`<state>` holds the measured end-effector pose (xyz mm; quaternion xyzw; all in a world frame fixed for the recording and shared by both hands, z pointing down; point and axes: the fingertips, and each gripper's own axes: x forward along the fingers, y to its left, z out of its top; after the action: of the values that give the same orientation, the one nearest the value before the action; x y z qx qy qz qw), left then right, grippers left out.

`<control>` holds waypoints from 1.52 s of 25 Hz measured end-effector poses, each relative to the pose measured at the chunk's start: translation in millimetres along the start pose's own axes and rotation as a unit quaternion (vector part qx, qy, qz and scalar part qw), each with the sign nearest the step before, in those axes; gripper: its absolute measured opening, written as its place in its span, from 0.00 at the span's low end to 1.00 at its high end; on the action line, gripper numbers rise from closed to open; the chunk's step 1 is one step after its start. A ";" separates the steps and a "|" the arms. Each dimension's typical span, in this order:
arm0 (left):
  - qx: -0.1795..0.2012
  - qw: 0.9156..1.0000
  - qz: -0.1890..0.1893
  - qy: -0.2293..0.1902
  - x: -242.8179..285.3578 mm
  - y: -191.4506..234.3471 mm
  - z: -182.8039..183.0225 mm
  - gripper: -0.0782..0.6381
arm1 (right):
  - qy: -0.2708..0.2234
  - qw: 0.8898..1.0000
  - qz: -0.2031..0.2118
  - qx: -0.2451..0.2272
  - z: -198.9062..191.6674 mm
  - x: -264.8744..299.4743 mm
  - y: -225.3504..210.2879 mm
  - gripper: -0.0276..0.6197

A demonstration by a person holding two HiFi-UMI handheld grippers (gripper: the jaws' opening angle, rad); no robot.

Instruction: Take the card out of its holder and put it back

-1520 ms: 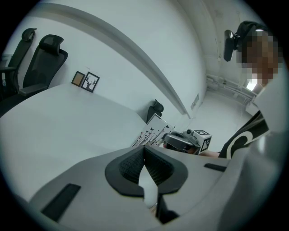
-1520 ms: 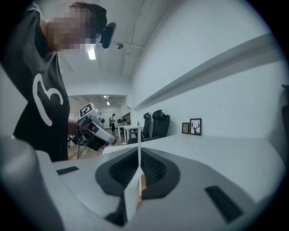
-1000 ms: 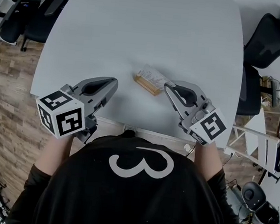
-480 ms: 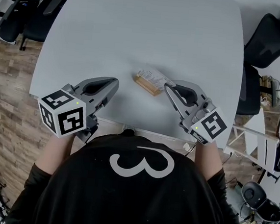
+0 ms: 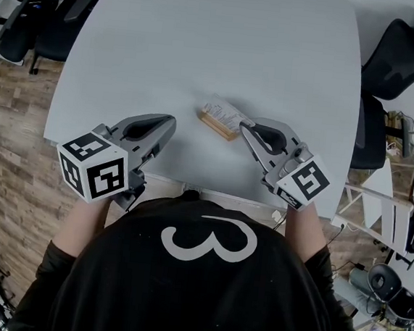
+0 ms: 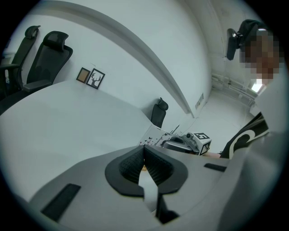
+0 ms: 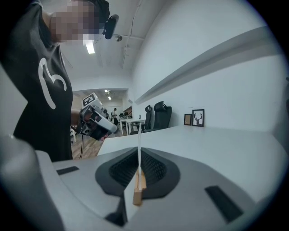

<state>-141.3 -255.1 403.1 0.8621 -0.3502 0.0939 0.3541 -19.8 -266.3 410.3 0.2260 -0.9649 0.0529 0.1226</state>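
Right claw [image 5: 244, 127] has edged slightly left since a second ago, and its marker cube has turned a little; left claw [image 5: 169, 121] unchanged. Left claw: pressed together, nothing in it, at the near edge of the surface [image 5: 219, 39], left of the wooden holder [image 5: 218, 124]. Right claw: pinching the card [image 5: 229, 111] by its right end, just right of the holder. Card stands in the holder's slot. Beyond the holder: a black office chair [image 5: 404, 49].

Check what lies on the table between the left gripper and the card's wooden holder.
Nothing lies there. In the head view, only bare white table separates the left gripper from the wooden holder.
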 end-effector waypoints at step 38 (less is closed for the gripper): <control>0.019 0.999 0.032 -0.025 -32.6 -28.0 -18.0 0.12 | 0.001 0.993 -0.046 0.113 -29.2 -27.3 -9.4 0.33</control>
<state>-145.0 -211.3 387.7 0.8589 -0.3847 0.0902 0.3257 14.3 -258.6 431.8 0.2825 -0.9413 0.1559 0.0994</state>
